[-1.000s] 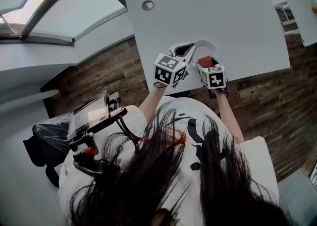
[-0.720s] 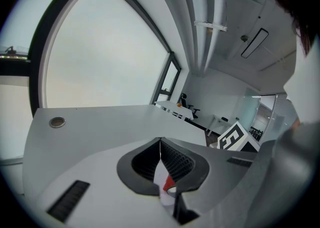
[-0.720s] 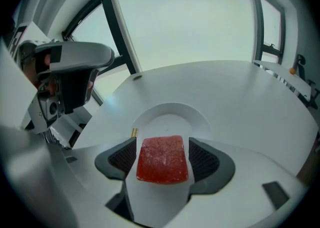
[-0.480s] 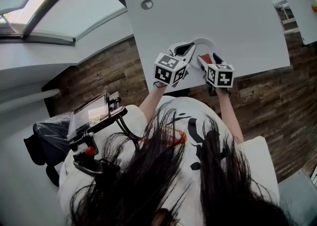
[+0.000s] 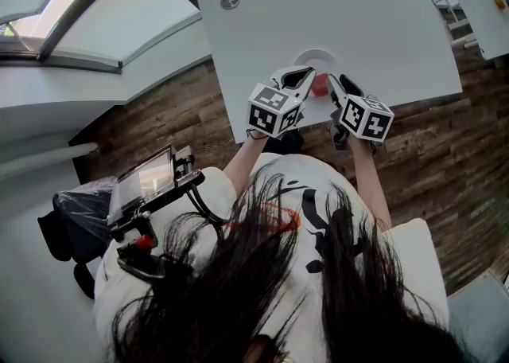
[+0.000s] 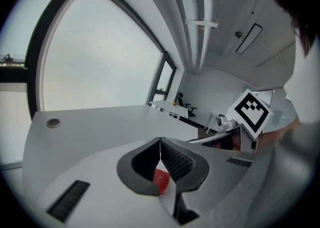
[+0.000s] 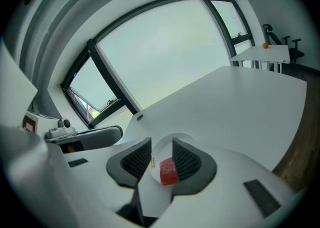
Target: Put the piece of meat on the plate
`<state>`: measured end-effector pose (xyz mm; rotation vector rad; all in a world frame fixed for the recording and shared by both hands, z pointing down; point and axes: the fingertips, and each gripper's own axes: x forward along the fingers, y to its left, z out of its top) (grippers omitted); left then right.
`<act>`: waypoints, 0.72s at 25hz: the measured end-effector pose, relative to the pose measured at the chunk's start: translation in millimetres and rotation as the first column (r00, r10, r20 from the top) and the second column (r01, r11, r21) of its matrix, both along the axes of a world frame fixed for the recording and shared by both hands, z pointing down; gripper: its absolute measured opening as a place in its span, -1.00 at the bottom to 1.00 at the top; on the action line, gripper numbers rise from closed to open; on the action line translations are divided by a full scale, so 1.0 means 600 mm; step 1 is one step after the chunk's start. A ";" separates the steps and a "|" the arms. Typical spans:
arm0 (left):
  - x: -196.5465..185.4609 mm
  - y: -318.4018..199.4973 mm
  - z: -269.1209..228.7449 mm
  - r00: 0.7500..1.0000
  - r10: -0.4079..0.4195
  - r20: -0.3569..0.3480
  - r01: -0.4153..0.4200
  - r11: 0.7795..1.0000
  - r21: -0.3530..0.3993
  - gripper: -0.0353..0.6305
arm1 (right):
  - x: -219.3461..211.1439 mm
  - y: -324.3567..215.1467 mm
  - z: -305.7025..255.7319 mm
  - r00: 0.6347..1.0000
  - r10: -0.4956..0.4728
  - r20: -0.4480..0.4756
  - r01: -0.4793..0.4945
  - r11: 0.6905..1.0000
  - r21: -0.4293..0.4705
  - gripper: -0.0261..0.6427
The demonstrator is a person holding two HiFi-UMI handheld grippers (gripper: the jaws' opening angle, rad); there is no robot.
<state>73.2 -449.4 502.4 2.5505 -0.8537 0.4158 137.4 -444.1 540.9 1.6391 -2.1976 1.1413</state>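
A red piece of meat (image 5: 320,87) lies on the near part of a small white plate (image 5: 316,56) on the white table (image 5: 358,11). My right gripper (image 5: 338,87) hovers just right of and above the meat. Its jaws are closing, with a gap left and nothing pressed between them. In the right gripper view the meat (image 7: 168,171) shows on the plate (image 7: 175,136) below that gap (image 7: 161,145). My left gripper (image 5: 308,76) is over the plate's left side with its tips together (image 6: 160,144). Behind those tips the meat (image 6: 161,182) shows. I cannot tell whether they touch the rim.
A round grommet (image 5: 230,1) sits in the table's far left corner. The table's front edge (image 5: 382,119) runs just under both grippers, with wooden floor beyond. Another white table carrying a small orange thing (image 5: 501,3) stands at the far right.
My right gripper has come up off the meat, rolled and drawn back to the right, leaving the meat lying on the plate. The left gripper has stayed shut by the plate.
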 end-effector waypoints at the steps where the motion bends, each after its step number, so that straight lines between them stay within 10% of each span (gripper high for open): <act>1: 0.008 0.018 -0.005 1.000 0.002 0.001 -0.002 1.000 0.010 -0.88 | 0.009 0.017 -0.007 1.000 0.009 0.003 -0.009 1.000 0.012 -0.59; 18: 0.098 0.292 -0.020 1.000 0.002 0.008 -0.002 0.999 0.044 -0.88 | 0.054 0.273 -0.050 0.997 -0.063 0.033 0.059 0.994 0.091 -0.77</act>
